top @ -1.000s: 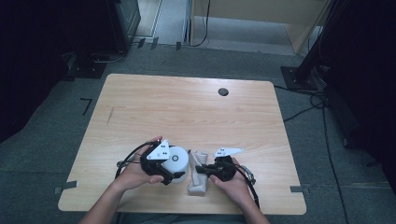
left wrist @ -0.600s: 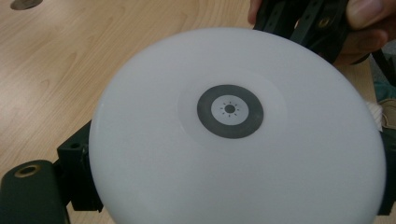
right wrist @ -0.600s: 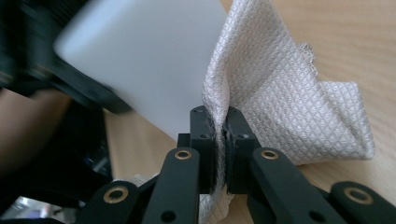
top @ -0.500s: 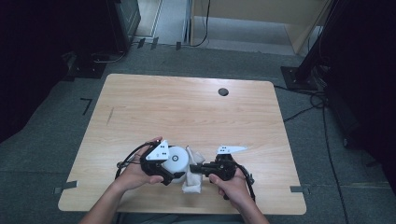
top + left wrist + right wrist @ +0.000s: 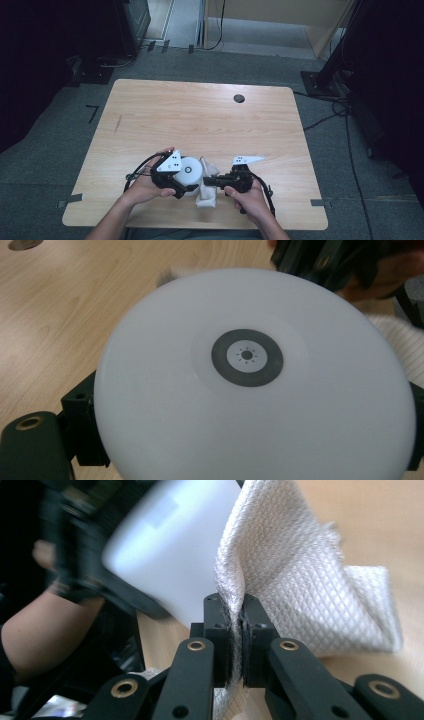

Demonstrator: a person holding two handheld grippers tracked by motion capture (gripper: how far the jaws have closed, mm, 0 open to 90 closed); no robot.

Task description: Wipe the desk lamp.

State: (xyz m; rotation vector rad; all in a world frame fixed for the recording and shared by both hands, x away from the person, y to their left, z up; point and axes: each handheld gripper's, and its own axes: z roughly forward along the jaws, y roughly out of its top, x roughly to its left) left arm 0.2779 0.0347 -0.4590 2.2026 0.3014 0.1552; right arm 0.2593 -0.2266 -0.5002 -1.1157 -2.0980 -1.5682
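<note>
The white disc (image 5: 255, 385) looked like smooth, matt plastic. The cloth (image 5: 305, 580) was a white woven fabric with a rough diamond weave. The table (image 5: 200, 115) showed pale, matt wood grain.

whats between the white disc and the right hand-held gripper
The white cloth. In the high view it hangs between the white disc, held by the left hand-held gripper, and the right hand-held gripper, whose jaws pinch a fold of it.
</note>
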